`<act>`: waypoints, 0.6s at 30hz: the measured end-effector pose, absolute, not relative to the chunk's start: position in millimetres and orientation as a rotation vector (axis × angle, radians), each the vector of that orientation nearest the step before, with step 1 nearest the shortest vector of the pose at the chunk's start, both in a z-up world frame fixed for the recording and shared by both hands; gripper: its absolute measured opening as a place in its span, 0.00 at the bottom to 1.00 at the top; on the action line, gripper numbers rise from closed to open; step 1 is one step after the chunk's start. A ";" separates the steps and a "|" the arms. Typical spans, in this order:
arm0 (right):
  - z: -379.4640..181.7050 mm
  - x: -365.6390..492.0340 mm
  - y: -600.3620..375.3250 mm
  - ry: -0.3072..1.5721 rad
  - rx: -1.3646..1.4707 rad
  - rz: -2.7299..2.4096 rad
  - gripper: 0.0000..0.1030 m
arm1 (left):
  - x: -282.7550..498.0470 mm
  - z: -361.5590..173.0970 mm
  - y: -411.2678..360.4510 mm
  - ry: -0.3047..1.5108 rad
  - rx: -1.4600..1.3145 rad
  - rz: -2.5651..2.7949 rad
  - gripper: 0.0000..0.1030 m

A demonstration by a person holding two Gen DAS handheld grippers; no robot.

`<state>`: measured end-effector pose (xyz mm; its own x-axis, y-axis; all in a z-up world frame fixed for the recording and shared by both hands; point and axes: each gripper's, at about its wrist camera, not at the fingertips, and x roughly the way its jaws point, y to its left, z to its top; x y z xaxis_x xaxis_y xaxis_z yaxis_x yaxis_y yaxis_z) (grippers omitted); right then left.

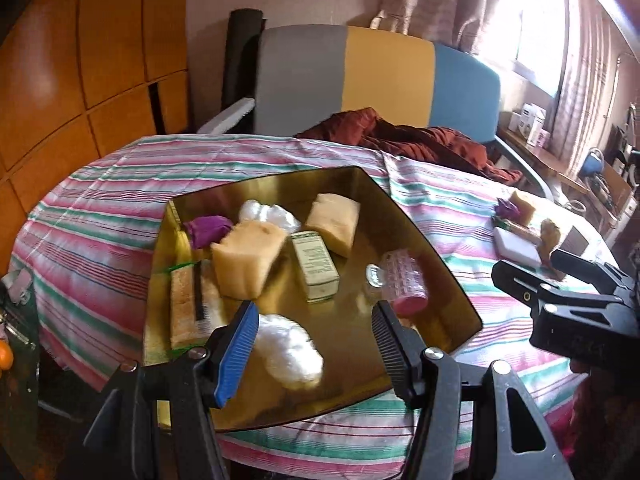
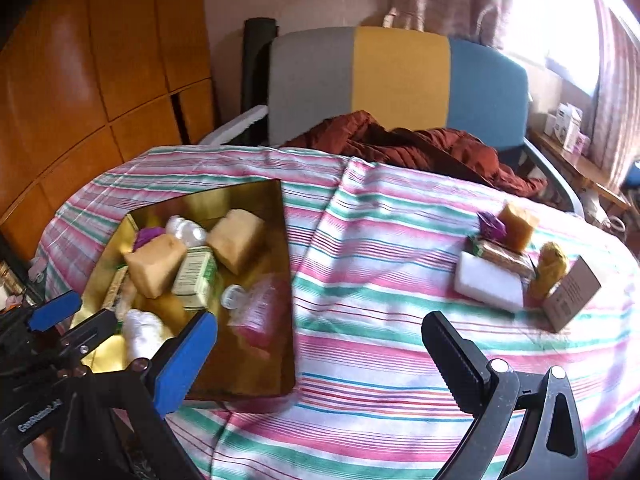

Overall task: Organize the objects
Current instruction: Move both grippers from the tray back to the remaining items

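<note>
A gold tray (image 1: 440,280) (image 2: 264,200) lies on the striped cloth and holds two tan sponges (image 1: 244,260), a green-white box (image 1: 316,266), white cotton wads (image 1: 290,346), a purple wrapper (image 1: 208,229), a pink bottle (image 1: 402,282) and a flat packet (image 1: 186,304). My left gripper (image 1: 314,338) is open and empty above the tray's near edge. My right gripper (image 2: 320,354) is open and empty over the cloth, right of the tray. A second group lies at the right: white block (image 2: 490,286), sponge (image 2: 518,220), cardboard box (image 2: 572,292), yellow object (image 2: 552,268).
The table has a pink, green and white striped cloth (image 2: 380,240). A chair with grey, yellow and blue back (image 2: 400,80) holds a rust-red cloth (image 2: 420,144) behind the table. Wooden cabinets (image 1: 80,60) stand at the left. A cluttered shelf (image 1: 560,152) sits under the window.
</note>
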<state>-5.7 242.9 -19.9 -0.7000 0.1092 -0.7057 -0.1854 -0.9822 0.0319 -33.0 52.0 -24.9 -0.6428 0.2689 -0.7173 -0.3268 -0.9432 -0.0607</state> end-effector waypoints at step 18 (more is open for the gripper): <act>-13.7 21.8 392.9 0.343 -1.129 2.493 1.00 | -34.7 -1.4 110.9 0.170 -0.998 2.406 0.69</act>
